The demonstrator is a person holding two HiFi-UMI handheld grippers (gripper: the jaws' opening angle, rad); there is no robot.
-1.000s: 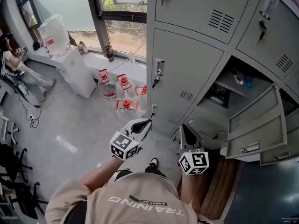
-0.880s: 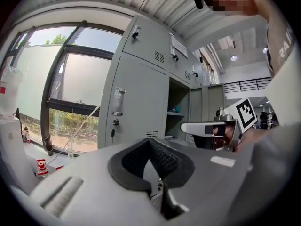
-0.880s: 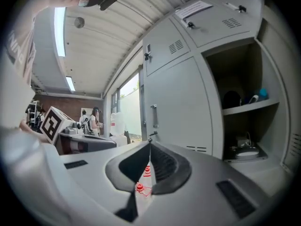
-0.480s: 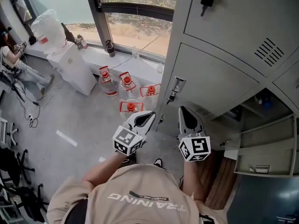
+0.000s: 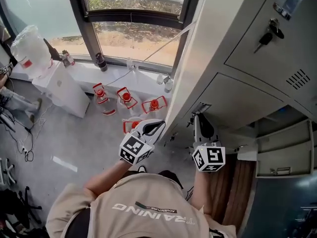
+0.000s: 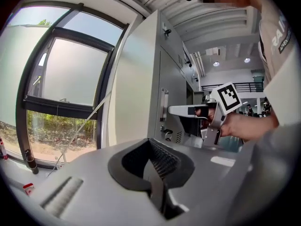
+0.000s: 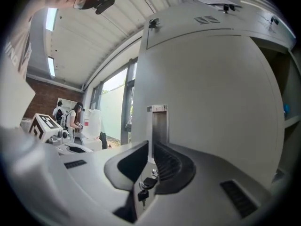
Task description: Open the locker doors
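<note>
Now the person has shuffled left along the locker bank (image 5: 247, 43), leaving the opened doors (image 5: 285, 157) off to the right. A closed door (image 7: 211, 102) faces the right gripper (image 5: 199, 119), whose jaws are clamped together and empty, lined up near its recessed handle (image 7: 159, 126). The left gripper (image 5: 159, 125), likewise pinched on nothing, hangs by the bank's left edge. This door looks to be next.

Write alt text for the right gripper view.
The right gripper, jaws shut, points at a closed grey locker door, lined up with its recessed handle and the key hanging below. The left gripper shows at far left.
</note>
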